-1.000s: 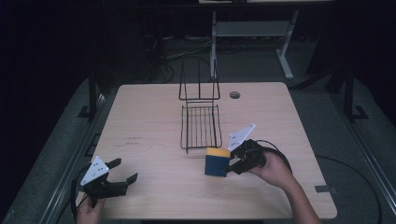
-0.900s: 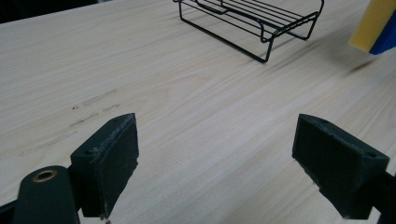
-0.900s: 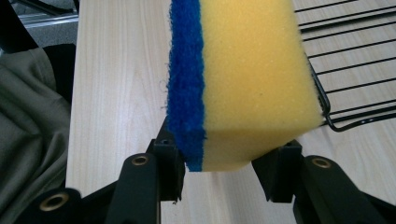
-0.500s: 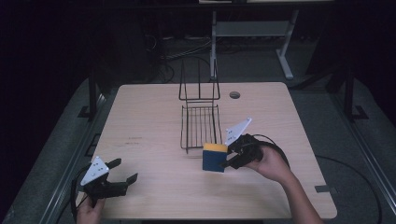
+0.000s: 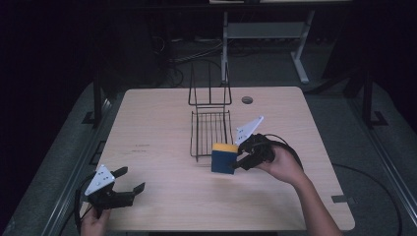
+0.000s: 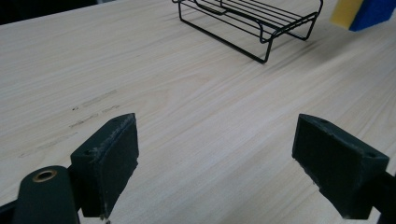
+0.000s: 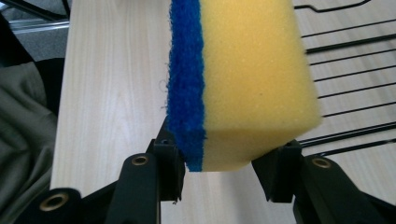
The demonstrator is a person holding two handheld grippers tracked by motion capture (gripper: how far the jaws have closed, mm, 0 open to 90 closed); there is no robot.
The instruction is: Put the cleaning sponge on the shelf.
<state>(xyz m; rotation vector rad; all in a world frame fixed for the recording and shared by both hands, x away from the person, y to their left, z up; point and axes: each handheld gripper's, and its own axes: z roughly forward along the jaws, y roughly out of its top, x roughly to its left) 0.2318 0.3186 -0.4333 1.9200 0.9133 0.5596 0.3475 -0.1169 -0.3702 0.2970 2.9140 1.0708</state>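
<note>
A yellow sponge with a blue scouring side (image 5: 223,158) hangs above the table, just in front of a black wire rack (image 5: 210,130). My right gripper (image 5: 240,160) is shut on the sponge (image 7: 243,79), its jaws squeezing the near end, blue side to the left in the right gripper view. The rack (image 7: 345,79) lies to the right behind the sponge there. My left gripper (image 5: 130,181) rests near the front left corner of the table, open, with bare wood between its pads (image 6: 108,158). The left gripper view has the rack (image 6: 252,21) and the sponge (image 6: 359,11) far off.
The wooden table (image 5: 157,123) has a round cable hole (image 5: 247,100) near its back edge. The rack has an upright wire back (image 5: 210,88). A cable loops behind my right hand (image 5: 290,147). A metal stand (image 5: 265,34) is on the floor beyond the table.
My right gripper has carried the sponge a little up and towards the wire rack. The left gripper has stayed where it was.
</note>
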